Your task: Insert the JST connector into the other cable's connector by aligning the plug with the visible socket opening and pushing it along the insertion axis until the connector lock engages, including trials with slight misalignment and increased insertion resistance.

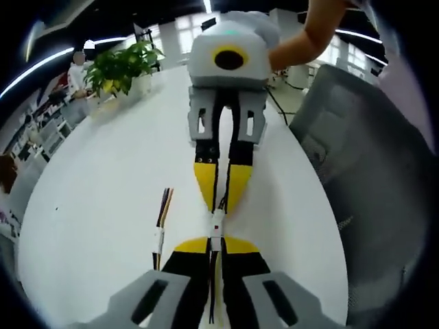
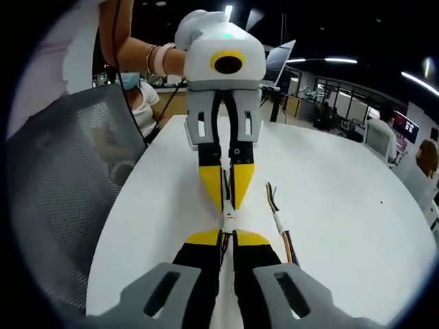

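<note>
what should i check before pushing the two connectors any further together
1. Left claw shut on its cable: ok.
2. Right claw shut on its cable: ok.
3. White connectors meeting tip to tip between the claws: ok; they touch in both views.
4. Plug lined up with the socket opening: cannot tell; the joint is too small to read.
5. Lock engaged: cannot tell.
6. Spare cable on the white table lying beside the claws, apart from the joint: ok.
</note>
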{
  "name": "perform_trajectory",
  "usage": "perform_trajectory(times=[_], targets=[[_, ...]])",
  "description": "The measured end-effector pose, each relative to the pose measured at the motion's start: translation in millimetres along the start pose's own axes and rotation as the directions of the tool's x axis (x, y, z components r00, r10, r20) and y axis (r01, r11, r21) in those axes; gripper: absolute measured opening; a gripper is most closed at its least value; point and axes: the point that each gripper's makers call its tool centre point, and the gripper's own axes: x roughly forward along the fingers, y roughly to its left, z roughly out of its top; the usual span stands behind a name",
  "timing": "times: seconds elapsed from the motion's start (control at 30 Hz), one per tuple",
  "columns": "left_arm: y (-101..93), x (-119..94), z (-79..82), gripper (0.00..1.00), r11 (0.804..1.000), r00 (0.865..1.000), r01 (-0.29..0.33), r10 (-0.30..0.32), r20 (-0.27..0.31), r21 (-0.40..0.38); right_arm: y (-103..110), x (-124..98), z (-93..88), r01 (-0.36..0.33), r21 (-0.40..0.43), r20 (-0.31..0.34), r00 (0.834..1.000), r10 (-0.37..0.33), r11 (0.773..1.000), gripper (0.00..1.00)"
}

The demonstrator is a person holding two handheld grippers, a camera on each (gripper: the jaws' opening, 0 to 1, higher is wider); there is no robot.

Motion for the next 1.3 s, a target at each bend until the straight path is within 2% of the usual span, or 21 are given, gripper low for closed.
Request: perform_trajectory(times=[0.13,0.37,0.47,0.63,0.77,1.0,1.3], targets=[[-6.5,1.2,1.1,0.0,0.997,0.999,0.033,-0.032,-0.014,0.072,6.2,0.2,-0.7,-0.047,-0.014,-0.009,0.999,0.047,0.999,0.02],[-11.9,2.4,3.9,0.0,0.996,0.997,0.073,-0.073,-0.004,0.059,11.8,-1.4,0.0,-0.106,0.006,0.003,0.994,0.106,0.994,0.02],[-11.9,1.3,6.6,0.0,0.997,0.996,0.082,-0.082,0.016,0.008,10.7,-2.1,-0.4,-0.114,0.016,0.019,0.993,0.114,0.993,0.02],[-12.3,0.0,8.7,0.0,0.996,0.996,0.085,-0.085,0.024,0.023,11.5,-4.3,2.3,-0.124,0.04,0.039,0.992,0.122,0.992,0.02],[-12.0,-1.2,14.3,0.0,0.996,0.995,0.084,-0.084,0.049,-0.001,11.1,-6.6,5.9,-0.132,0.057,0.063,0.99,0.128,0.99,0.02],[-12.2,0.0,14.9,0.0,0.996,0.995,0.087,-0.087,0.04,-0.004,12.2,-6.4,7.6,-0.14,0.038,0.06,0.989,0.137,0.989,0.02],[-7.5,3.3,8.3,0.0,0.997,0.997,0.076,-0.076,0.018,-0.01,6.9,1.3,4.0,-0.127,0.04,0.05,0.991,0.125,0.991,0.02]])
